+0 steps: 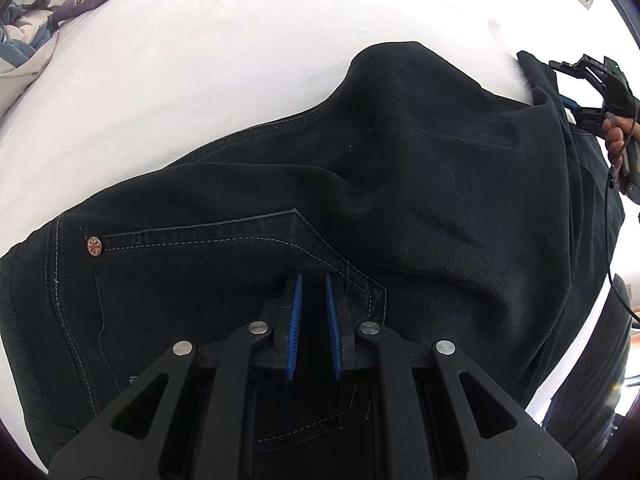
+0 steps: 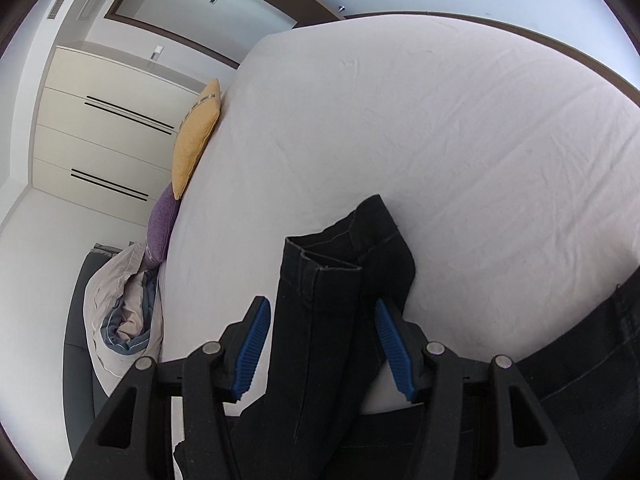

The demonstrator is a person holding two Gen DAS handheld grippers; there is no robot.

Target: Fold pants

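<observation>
Black pants lie spread across a white bed, the waist and a riveted pocket nearest the left-wrist camera, the legs running off to the right.

On the left, the left claw points steeply down at the waistband beside the pocket seam. Its blue pads stand almost together, pinching dark cloth (only a narrow slit shows between them).

On the right, seen from its own camera, the right claw stands about half open. The two leg cuffs rise between its pads, and neither pad presses on them, so this claw holds nothing.

The step in hand looks like taking the cuffs so the legs can be carried over toward the waist. To do it well, the right claw should catch both cuffs together, stacked evenly, well behind the hems so neither slips free. The left claw should keep the waist pinned flat while the legs lift, so the fold lands square.
</observation>
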